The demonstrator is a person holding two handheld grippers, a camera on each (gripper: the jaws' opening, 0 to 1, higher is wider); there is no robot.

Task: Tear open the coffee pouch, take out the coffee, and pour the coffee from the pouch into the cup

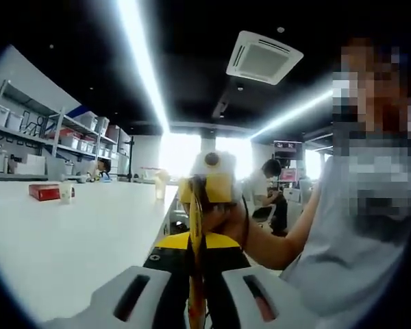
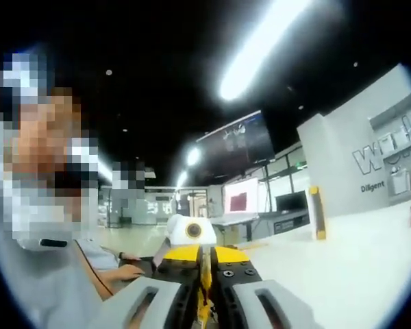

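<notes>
Two claws meet on one thin yellow coffee pouch (image 1: 196,260), held edge-on between them and raised well above the white tabletop (image 1: 75,240). In the left gripper view my left claw (image 1: 196,301) has its pale jaws pressed together on the near edge of the pouch, and beyond it the right claw (image 1: 207,205), with a hand (image 1: 226,223) wrapped round its body, pinches the far edge. The right gripper view mirrors this: the right claw (image 2: 204,301) is closed on the yellow strip of the pouch (image 2: 205,274), and the left claw (image 2: 192,250) faces it from just beyond. I judge the step in hand to be the tear, not yet made, since the pouch looks whole, though seen edge-on I cannot tell for sure. To do it well I want both pinches close together at the top seam, with only a short span of film between them, so the pull starts a rip instead of stretching the pouch. I would then twist the claws in opposite directions across the seam, one toward me and one away, rather than pulling straight apart. I would keep the pouch upright, the opening upward, so the coffee stays inside. A small pale cup (image 1: 66,192) stands far off on the tabletop beside a red box (image 1: 44,192), so I must hold the body of the pouch firmly for the carry over to it.
</notes>
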